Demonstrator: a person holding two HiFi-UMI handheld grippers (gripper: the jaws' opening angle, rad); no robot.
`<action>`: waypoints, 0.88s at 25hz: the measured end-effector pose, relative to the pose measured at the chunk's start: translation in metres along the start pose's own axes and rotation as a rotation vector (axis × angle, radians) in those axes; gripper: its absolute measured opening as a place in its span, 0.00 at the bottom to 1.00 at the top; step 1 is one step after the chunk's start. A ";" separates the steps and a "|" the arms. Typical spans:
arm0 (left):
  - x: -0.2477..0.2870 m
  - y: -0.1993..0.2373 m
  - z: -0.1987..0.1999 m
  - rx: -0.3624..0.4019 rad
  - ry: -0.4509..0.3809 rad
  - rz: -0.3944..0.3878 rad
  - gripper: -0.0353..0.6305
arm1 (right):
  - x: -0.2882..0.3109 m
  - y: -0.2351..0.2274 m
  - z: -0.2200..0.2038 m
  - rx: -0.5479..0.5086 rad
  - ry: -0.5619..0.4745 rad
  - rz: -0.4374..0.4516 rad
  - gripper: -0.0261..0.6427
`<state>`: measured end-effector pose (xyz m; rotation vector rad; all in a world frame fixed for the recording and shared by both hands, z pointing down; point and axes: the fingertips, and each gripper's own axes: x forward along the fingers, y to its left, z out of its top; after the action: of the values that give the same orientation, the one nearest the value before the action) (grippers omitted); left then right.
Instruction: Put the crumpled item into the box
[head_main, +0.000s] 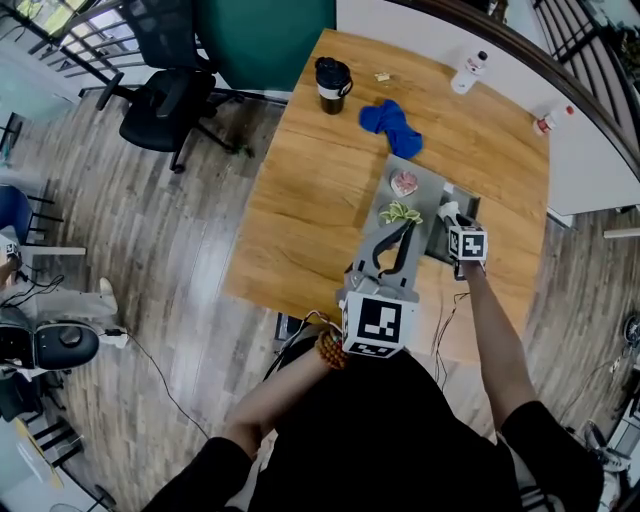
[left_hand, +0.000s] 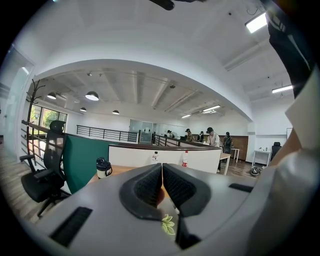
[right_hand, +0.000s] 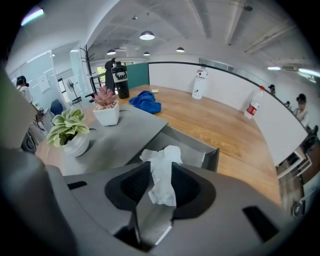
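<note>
Releasing over the box (right_hand: 195, 146): my right gripper (right_hand: 161, 177) has its jaws wide apart, with the tissue (right_hand: 161, 160) hanging loose between them above the box's opening. I judge a slight shake inside the rim should drop it cleanly. My left gripper (left_hand: 162, 170) is closed and empty.

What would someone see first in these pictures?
A crumpled white tissue sits between the right gripper's parted jaws, aimed at the open grey box on the wooden table. A green potted plant and a pink potted plant stand on the grey top beside it, and a bright blue cloth lies further back.
</note>
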<state>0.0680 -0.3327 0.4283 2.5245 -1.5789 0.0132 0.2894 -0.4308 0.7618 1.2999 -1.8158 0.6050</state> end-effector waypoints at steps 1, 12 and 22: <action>-0.001 0.000 0.001 -0.001 -0.004 0.001 0.09 | -0.002 0.001 0.003 0.001 -0.012 0.006 0.26; -0.011 -0.007 0.011 0.004 -0.040 -0.004 0.09 | -0.060 0.015 0.052 0.004 -0.238 0.042 0.29; -0.019 -0.006 0.015 -0.002 -0.057 0.001 0.09 | -0.144 0.047 0.130 -0.025 -0.500 0.033 0.29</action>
<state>0.0638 -0.3159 0.4111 2.5437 -1.6004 -0.0610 0.2239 -0.4340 0.5738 1.5004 -2.2382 0.2839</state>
